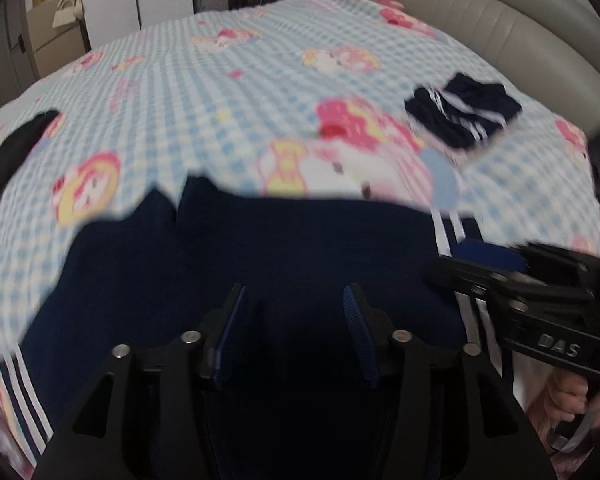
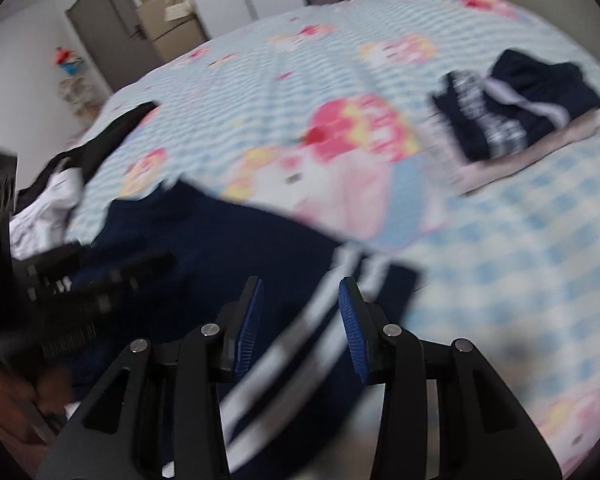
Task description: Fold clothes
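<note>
A navy garment with white side stripes (image 1: 260,264) lies spread on the bed at the near edge; it also shows in the right wrist view (image 2: 220,240). My left gripper (image 1: 294,300) is open, jaws apart over the navy cloth, holding nothing. My right gripper (image 2: 300,292) is open above the white stripes (image 2: 332,280) at the garment's right edge. The right gripper also shows at the right of the left wrist view (image 1: 540,292). The left gripper appears blurred at the left of the right wrist view (image 2: 80,288).
A folded navy striped garment (image 1: 464,114) sits on a folded pinkish piece (image 2: 540,148) at the far right of the checked cartoon bedsheet (image 1: 240,100). Black and white clothes (image 2: 60,188) lie at the left. A padded headboard (image 1: 520,20) runs along the right.
</note>
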### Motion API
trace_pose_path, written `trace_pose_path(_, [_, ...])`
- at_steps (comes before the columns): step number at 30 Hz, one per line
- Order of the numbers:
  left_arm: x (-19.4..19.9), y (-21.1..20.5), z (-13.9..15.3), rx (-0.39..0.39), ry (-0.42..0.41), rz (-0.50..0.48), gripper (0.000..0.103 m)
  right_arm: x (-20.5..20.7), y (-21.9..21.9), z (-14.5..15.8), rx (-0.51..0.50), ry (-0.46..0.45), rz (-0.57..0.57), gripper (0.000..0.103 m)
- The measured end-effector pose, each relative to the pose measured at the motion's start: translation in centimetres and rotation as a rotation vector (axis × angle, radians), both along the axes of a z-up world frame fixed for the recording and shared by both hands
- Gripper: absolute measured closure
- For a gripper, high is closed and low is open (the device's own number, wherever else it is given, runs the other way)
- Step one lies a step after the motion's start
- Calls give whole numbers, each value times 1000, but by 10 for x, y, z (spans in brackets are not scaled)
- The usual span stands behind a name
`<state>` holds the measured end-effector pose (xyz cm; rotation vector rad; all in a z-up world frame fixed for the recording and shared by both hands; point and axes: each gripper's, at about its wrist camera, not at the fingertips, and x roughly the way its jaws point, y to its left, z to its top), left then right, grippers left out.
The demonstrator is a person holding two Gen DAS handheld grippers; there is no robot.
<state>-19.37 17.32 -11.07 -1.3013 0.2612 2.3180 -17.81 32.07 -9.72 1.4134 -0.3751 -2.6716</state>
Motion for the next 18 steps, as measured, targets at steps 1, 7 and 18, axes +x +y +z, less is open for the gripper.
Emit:
trace_pose_path(1, [4, -2, -9, -14, -18, 1, 45, -1, -10, -5, 29, -17, 18, 63])
trace_pose_path(7, [29, -15, 1, 12, 33, 36, 44, 7, -42, -16, 196, -25, 42, 63])
trace_pose_path(18, [57, -41, 9, -41, 124, 116, 43, 45, -52, -14, 156, -39, 1, 60])
